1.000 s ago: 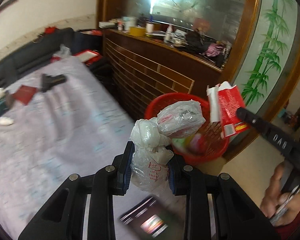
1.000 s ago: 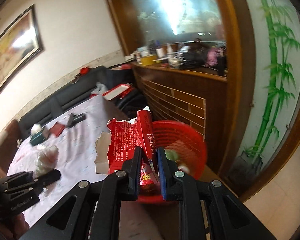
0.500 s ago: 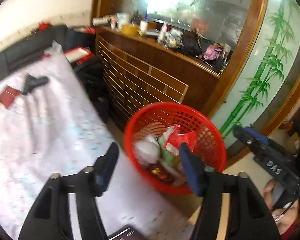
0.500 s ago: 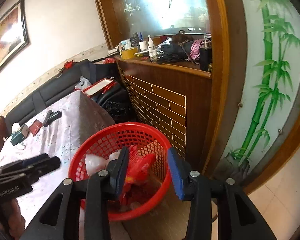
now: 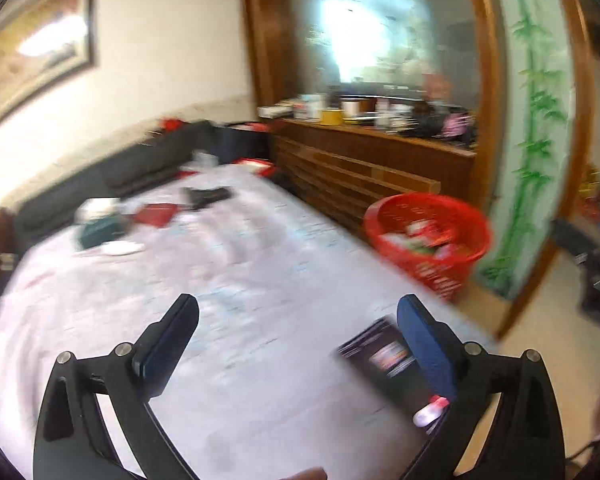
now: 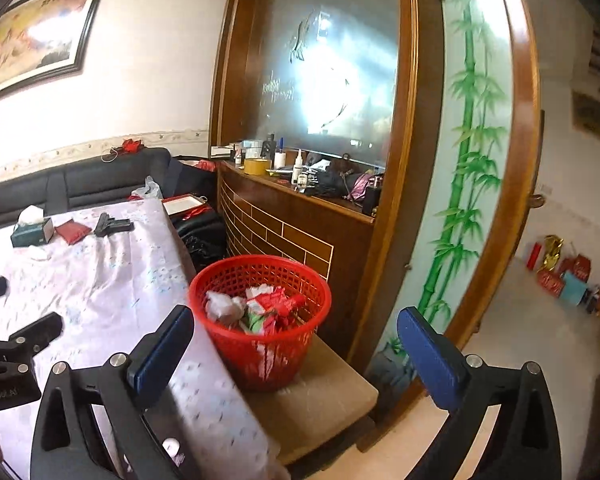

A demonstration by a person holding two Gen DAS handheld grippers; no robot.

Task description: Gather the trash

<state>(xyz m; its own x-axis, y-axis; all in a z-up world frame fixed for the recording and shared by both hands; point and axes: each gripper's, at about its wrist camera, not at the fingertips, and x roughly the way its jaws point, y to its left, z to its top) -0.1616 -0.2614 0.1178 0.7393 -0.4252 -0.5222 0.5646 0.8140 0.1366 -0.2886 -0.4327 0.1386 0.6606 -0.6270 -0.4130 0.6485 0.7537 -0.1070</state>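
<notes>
The red mesh basket (image 6: 260, 354) stands on a padded stool beside the table. Inside it lie a crumpled white plastic bag (image 6: 224, 306) and a torn red wrapper (image 6: 278, 304). My right gripper (image 6: 296, 314) hovers in front of and above the basket, jaws opening wide with nothing between them. My left gripper (image 5: 296, 304) hangs over the tablecloth, its jaws also opening and empty. From there the basket (image 5: 440, 276) is far off to the right and blurred. The left gripper (image 6: 18, 308) also shows at the left edge of the right wrist view.
On the pale tablecloth (image 6: 112, 280) lie a tissue box (image 6: 32, 232), a red packet (image 6: 73, 232), a black pistol-shaped object (image 6: 112, 225) and a white tissue (image 5: 122, 247). A dark booklet (image 5: 384, 360) sits near the table edge. Behind are a black sofa (image 6: 80, 184) and a wooden cabinet (image 6: 300, 232).
A second ago the left gripper held white plastic bags and the right a torn red packet. Both pieces now lie in the basket, and both grippers have opened wide and drawn back.
</notes>
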